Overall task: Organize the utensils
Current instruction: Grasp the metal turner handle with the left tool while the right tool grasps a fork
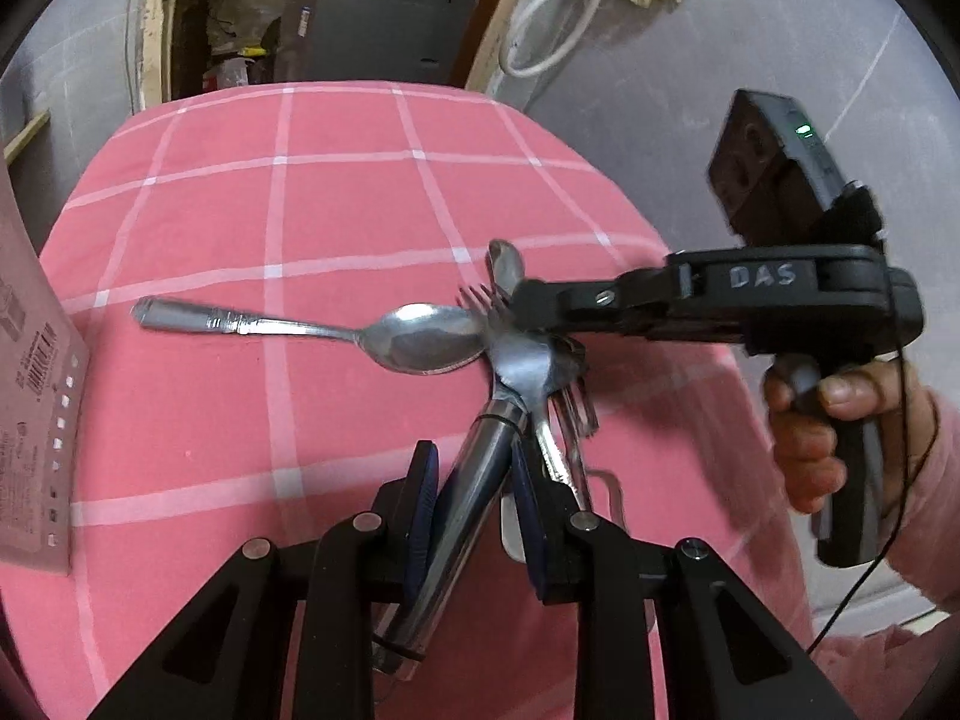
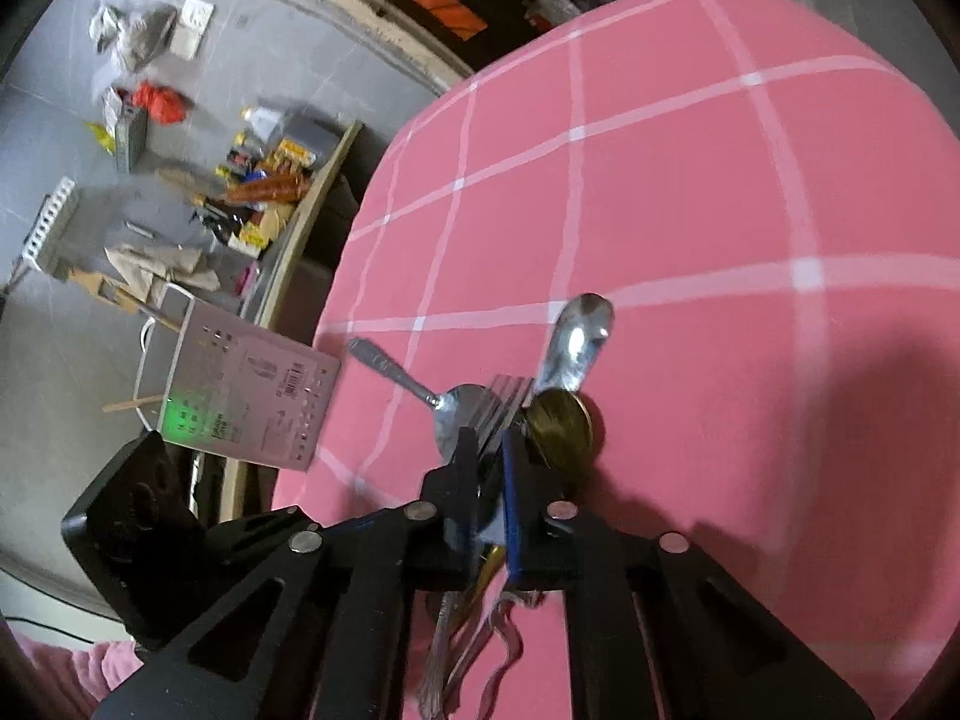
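Observation:
A steel spoon (image 1: 360,333) lies on the pink checked cloth (image 1: 270,210), handle pointing left. My left gripper (image 1: 474,480) is shut on a thick steel handle (image 1: 462,510) of a bundle of utensils that fans out toward the spoon bowl. My right gripper (image 1: 528,306) comes in from the right and meets the bundle's heads beside a fork (image 1: 480,300). In the right wrist view my right gripper (image 2: 489,450) is shut on fork tines (image 2: 504,402); a second spoon (image 2: 576,342) and a brass-coloured round piece (image 2: 561,426) lie just beyond.
A white perforated box (image 2: 258,396) stands at the table's left edge; it also shows in the left wrist view (image 1: 36,390). Cluttered floor (image 2: 180,180) lies beyond the table edge. A white handle piece (image 1: 606,492) sits under the bundle.

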A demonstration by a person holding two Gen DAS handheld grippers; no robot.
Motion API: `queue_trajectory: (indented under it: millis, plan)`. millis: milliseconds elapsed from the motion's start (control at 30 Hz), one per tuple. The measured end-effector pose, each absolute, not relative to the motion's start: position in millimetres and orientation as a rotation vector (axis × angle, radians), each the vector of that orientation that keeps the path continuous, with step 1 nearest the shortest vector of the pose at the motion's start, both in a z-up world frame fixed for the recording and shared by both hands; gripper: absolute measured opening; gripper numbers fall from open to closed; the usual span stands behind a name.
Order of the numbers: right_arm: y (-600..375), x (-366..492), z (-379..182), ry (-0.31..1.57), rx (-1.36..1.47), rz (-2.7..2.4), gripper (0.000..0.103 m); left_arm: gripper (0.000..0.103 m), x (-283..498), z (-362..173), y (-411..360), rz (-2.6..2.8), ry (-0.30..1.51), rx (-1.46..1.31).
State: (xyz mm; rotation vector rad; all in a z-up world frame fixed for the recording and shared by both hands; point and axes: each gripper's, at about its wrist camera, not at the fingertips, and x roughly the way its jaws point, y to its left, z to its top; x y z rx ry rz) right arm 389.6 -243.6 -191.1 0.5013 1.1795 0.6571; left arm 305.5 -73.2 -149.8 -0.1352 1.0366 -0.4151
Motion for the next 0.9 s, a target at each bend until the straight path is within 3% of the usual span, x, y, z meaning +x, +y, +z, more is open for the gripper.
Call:
queue_trajectory:
  millis: [467, 633, 800, 900]
  plan:
    - [-246, 392, -194, 1.207, 0.547, 0.667, 0.001, 0.02, 295, -150, -83, -0.425, 1.09, -0.124]
    - [-235, 403, -205, 1.27, 0.571, 0.66, 0.015, 0.02, 293, -152, -84, -0.42, 1.087, -0.14]
    - [-226, 409, -209, 1.29, 0.59, 0.664, 0.015, 0.02, 291, -154, -84, -0.416, 1.087, -0.138]
    - [-226, 410, -212, 1.296, 0.618, 0.664, 0.008, 0.02, 290, -154, -82, -0.419, 1.092, -0.138]
